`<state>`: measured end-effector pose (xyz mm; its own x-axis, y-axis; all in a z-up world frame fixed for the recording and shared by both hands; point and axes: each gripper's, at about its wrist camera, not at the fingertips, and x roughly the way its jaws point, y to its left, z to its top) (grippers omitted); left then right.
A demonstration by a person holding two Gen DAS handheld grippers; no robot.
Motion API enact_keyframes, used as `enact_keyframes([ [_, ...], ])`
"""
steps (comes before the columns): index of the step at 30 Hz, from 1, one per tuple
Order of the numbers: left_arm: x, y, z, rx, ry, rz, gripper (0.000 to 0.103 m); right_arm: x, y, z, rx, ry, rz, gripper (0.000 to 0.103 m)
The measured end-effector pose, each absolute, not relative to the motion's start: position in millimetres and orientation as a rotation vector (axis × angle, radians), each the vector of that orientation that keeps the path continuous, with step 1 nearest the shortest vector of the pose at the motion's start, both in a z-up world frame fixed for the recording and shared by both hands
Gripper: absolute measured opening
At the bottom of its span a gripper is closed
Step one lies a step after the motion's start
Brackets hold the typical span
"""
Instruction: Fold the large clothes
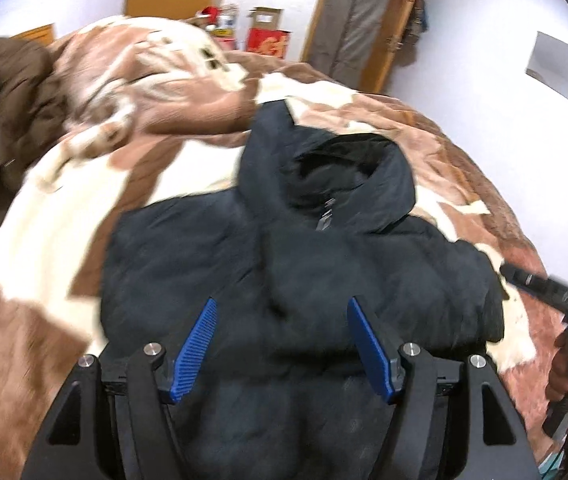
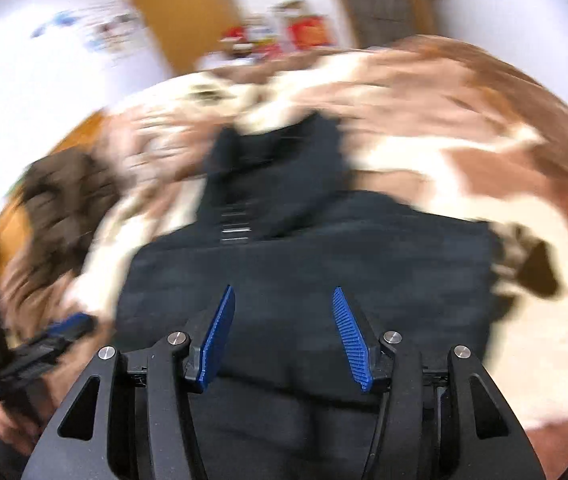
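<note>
- Broadly, a bed covered by a plush brown-and-cream patchwork blanket [image 1: 64, 216] carries everything; its far edge runs toward the wall with the wooden doors, and its right edge curves down the right side of the left wrist view.
- Lying toward the near edge of the bed, about midway across it, is the task's thing: a black padded hooded jacket [image 1: 212, 248], front up, hood [image 1: 324, 160] pointing to the far edge, its zip pull [image 1: 326, 220] showing at the collar. It looks already drawn into a squarish block, though blur hides the sleeves.
- At the bed's left edge sits a heaped dark-brown quilted coat [image 1: 0, 100], well apart from the black one.
- Handling, as a judgement: the padded fabric should be soft, bulky and springy, light for its size, with a smooth shell that may slip; a deep bite on a hem or side seam, taking several layers, seems safer than pinching the puffy middle.
- Hovering over the jacket's near part, the left gripper [image 1: 282, 306] has its blue ribbed pads [image 1: 198, 344] spread wide with nothing between them.
- Likewise the right gripper [image 2: 284, 296] stands agape and empty above the jacket's body [image 2: 304, 248].
</note>
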<state>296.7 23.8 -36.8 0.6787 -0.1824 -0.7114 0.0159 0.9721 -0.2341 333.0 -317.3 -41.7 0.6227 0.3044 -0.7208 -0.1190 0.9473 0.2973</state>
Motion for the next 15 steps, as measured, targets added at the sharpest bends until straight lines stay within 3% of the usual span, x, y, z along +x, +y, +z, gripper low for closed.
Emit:
enact_keyframes([
  [2,320,9,-43,-0.196,0.803,-0.138,0.069,345,-334,-57,0.25,0.892,0.194,0.044],
  [4,339,-1,-59,-0.163,0.825,-0.118,0.053,353,-338,-71,0.262,0.922,0.193,0.044],
  [5,349,-3,-74,-0.148,0.866,-0.099,0.037,359,-335,-81,0.252,0.939,0.196,0.044],
  [8,361,2,-120,-0.181,0.957,-0.087,0.035,370,-320,-104,0.206,0.976,0.22,0.044],
  [15,355,-10,-121,-0.078,0.953,-0.054,0.035,377,-314,-125,0.151,1.023,0.226,0.044],
])
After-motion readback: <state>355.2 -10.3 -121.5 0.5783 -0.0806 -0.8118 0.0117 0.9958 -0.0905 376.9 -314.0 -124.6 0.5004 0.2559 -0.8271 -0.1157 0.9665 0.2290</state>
